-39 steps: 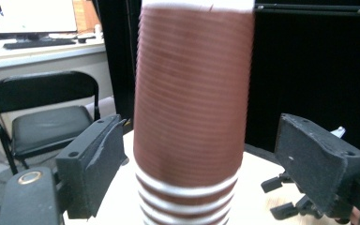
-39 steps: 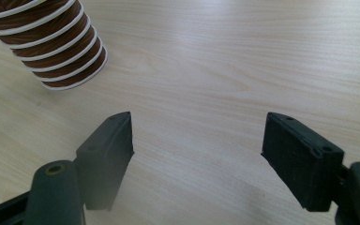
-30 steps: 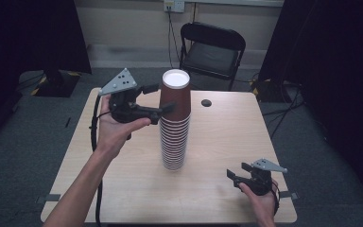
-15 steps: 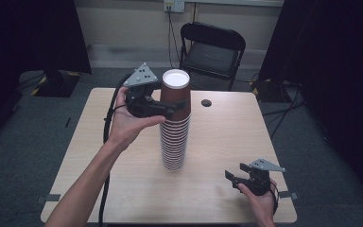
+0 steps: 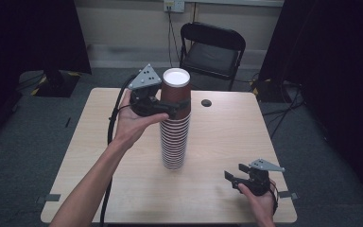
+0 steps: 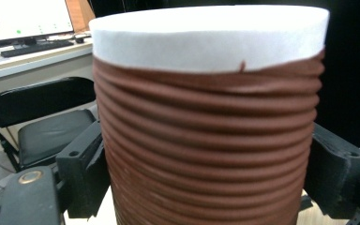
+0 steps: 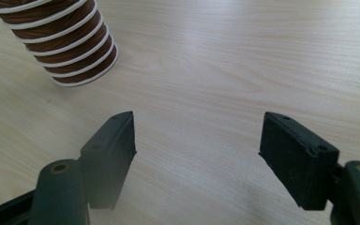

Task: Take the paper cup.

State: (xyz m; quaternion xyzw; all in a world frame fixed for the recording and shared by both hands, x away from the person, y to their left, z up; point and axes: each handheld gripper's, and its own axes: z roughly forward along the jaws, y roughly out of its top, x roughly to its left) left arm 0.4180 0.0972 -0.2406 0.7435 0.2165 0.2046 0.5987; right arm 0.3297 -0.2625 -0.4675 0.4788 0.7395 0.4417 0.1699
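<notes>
**A:** Looking at the stack of brown paper cups point(image 5: 174, 124), it stood upright mid-tabletop point(image 5: 217, 189), with the left tool point(image 5: 178, 108) straddling the top cup point(image 5: 175, 87). Jaws sat right at its sides, but I couldn't tell if they'd actually clamped.

**B:** Seemed like the grab step to me. Next move probably needed a firm squeeze and a straight lift. The right tool point(image 7: 197, 140) rested wide apart near the front edge. Black folding chair point(image 5: 212, 47) behind, dark curtains, grey carpet.
</notes>
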